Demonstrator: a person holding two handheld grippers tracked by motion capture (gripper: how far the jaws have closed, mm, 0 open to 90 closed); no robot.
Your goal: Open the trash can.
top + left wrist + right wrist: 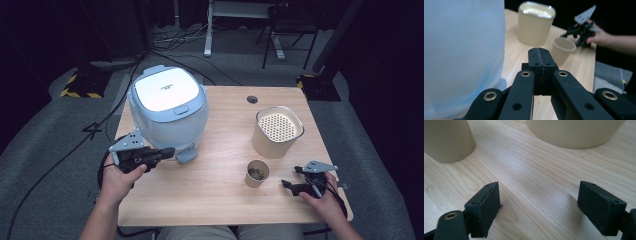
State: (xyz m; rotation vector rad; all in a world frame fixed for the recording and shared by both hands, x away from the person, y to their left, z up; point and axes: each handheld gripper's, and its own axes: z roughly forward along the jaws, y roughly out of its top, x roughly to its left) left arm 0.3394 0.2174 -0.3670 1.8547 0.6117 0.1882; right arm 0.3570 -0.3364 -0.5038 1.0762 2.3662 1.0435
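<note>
Rice cooker (167, 112), lid down, at the table's (210, 195) far-left corner, with the clenched, empty left gripper (167, 152) just beside its front.

Nearest the person, the right gripper (286, 184) rests on the table with jaws spread and nothing between them, near a small paper cup (257, 173); beyond that stands a beige container with a perforated top (277, 131). The cooker looks heavy, rigid and smooth-sided, likely slippery to pinch, so the sensible hold is probably the lid-release button (181, 110) or the front tab (186, 154), not its rounded body.
</note>
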